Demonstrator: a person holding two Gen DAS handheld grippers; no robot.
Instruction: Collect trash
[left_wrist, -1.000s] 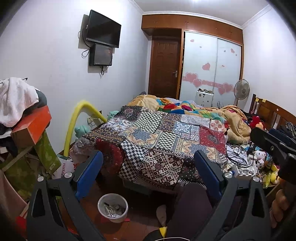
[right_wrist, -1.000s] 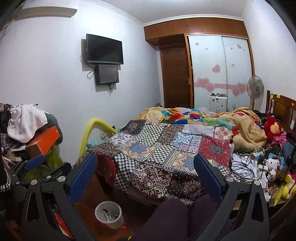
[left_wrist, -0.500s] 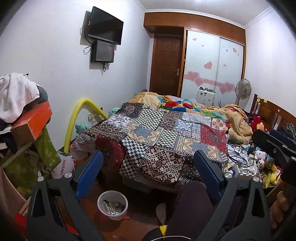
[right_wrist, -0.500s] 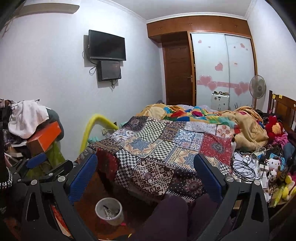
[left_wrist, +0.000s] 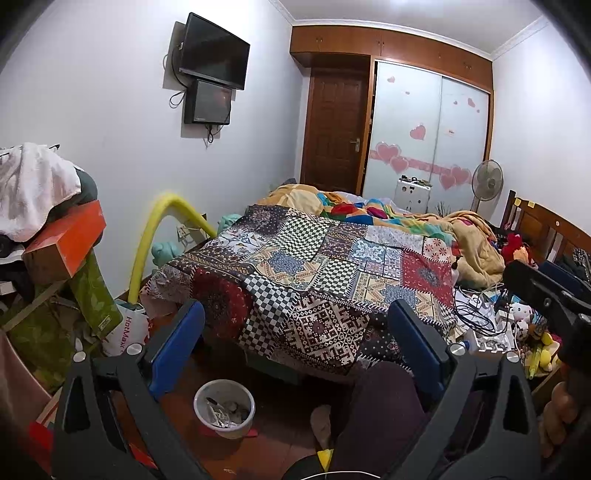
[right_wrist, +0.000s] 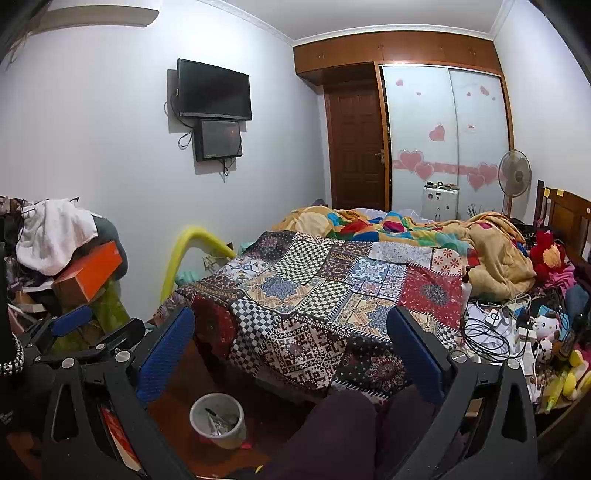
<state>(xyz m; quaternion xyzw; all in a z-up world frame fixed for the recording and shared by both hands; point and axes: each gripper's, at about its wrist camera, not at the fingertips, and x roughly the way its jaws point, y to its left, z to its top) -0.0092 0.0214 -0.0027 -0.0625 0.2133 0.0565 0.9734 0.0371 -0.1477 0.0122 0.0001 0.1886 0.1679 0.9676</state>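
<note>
A small white waste bin (left_wrist: 224, 408) holding scraps stands on the brown floor at the foot of the bed; the right wrist view shows the bin (right_wrist: 218, 419) too. My left gripper (left_wrist: 295, 332) is open, blue pads wide apart and nothing between them, raised above the bin. My right gripper (right_wrist: 290, 332) is open and empty as well, held at similar height. Papers, cables and small items lie on the bed's right edge (right_wrist: 495, 332). The left gripper's body (right_wrist: 74, 332) shows at the left of the right wrist view.
A bed with a patchwork quilt (left_wrist: 325, 266) fills the middle. A heap of clothes, an orange box (left_wrist: 64, 240) and bags crowds the left. A person's dark-clad legs (left_wrist: 376, 417) are below. A yellow foam tube (left_wrist: 155, 225), a fan (left_wrist: 487, 182) and wardrobe stand behind.
Both cameras drifted slightly; the room has slid a little in view. Both grippers stay open and empty.
</note>
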